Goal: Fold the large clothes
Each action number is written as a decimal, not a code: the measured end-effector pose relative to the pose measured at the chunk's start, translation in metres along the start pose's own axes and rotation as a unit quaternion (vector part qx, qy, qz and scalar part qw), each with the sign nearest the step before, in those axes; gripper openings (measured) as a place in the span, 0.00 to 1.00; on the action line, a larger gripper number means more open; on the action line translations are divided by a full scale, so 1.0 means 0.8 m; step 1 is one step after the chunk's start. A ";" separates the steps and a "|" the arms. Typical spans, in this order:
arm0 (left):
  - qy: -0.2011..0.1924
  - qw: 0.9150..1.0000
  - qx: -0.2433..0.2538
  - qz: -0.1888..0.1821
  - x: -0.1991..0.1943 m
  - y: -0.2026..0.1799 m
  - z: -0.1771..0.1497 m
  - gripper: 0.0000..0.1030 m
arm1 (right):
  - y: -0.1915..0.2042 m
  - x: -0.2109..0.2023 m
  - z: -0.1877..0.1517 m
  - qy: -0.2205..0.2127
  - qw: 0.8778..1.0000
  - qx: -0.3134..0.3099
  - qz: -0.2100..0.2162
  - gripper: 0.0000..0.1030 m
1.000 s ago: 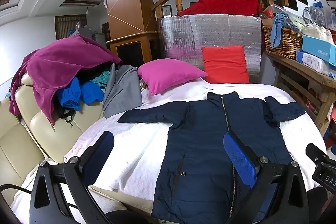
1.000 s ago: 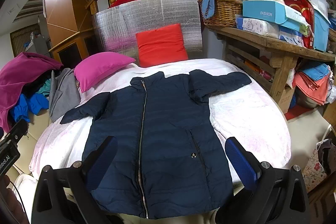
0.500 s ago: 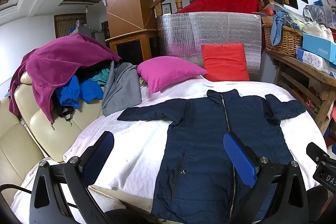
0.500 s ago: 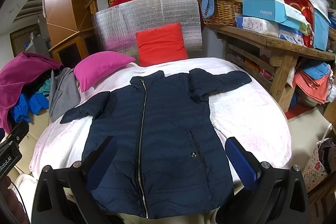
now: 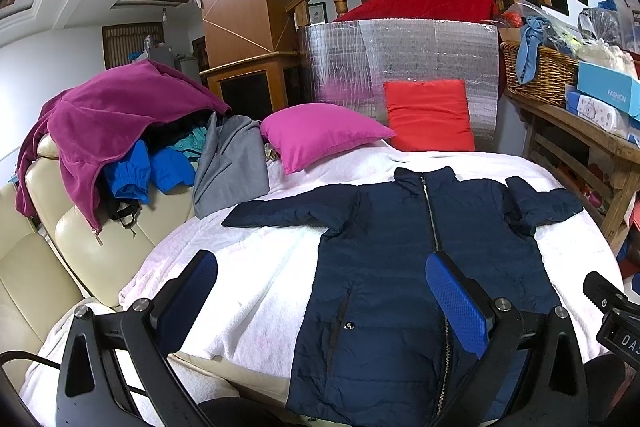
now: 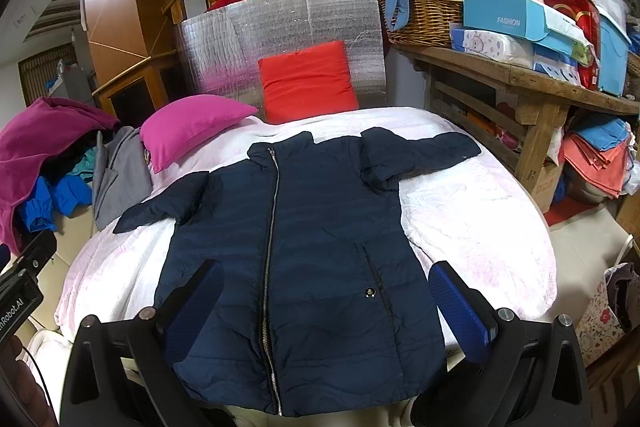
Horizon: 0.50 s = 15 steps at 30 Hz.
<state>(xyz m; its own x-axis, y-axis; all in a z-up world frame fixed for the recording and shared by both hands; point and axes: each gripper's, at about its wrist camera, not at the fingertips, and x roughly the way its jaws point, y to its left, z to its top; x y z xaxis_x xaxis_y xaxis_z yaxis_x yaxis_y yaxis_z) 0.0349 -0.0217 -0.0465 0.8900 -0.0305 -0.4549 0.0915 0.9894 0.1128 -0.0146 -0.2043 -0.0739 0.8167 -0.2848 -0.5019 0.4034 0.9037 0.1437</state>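
Jacket [image 6: 304, 251] flat on blanket [image 6: 480, 211]; two pillows [image 6: 192, 127] behind; clothes pile [image 5: 120, 123] left.

A: Left claw [image 5: 322, 301]?
B: Spread wide, nothing btwn the blue pads [image 5: 456, 301]. Fingers enter at 7 and 5 o'clock, pointing fwd and level.
A: Right claw [image 6: 328, 307]?
B: Same: wide apart, nothing held, fingers from 7 and 5. Its body shows at 4 o'clock in left wrist view.

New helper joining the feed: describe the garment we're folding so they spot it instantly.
Find the white blanket covering the surface before the silver foil panel. On it lies the navy puffer jacket, zipped, sleeves spread. It is the only garment lying flat; others are heaped on the sofa.
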 end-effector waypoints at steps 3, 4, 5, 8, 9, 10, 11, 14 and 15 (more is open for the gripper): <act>0.002 1.000 0.000 0.000 0.002 -0.001 0.001 1.00 | 0.001 0.000 -0.001 0.001 1.000 0.002 0.002 1.00; 0.002 1.000 0.000 0.001 0.003 -0.001 0.001 1.00 | 0.001 0.000 -0.001 0.001 1.000 0.002 0.002 1.00; 0.003 1.000 0.000 0.001 0.004 -0.001 0.001 1.00 | 0.001 0.001 0.000 0.001 1.000 0.002 0.002 1.00; 0.006 1.000 0.000 0.001 0.008 -0.002 0.002 1.00 | 0.001 0.003 0.001 -0.001 1.000 -0.002 -0.001 1.00; 0.006 1.000 0.001 0.002 0.010 -0.002 0.003 1.00 | 0.002 0.005 0.001 -0.001 1.000 -0.003 -0.001 1.00; 0.007 1.000 0.001 0.002 0.012 -0.002 0.003 1.00 | 0.002 0.007 0.002 0.000 1.000 -0.003 -0.001 1.00; 0.009 1.000 0.001 0.003 0.014 -0.003 0.003 1.00 | 0.002 0.009 0.004 0.001 1.000 -0.004 -0.002 1.00; 0.013 1.000 0.003 0.005 0.022 -0.005 0.004 1.00 | -0.001 0.015 0.010 0.001 1.000 -0.007 -0.006 1.00; 0.015 1.000 0.004 0.006 0.027 -0.006 0.005 1.00 | -0.002 0.017 0.011 0.001 1.000 -0.007 -0.007 1.00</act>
<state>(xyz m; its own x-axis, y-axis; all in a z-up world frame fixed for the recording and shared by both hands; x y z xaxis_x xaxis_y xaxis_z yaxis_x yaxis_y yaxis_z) 0.0550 -0.0279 -0.0535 0.8770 -0.0145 -0.4802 0.0850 0.9885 0.1254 -0.0003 -0.2127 -0.0737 0.8102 -0.2967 -0.5055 0.4088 0.9041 0.1247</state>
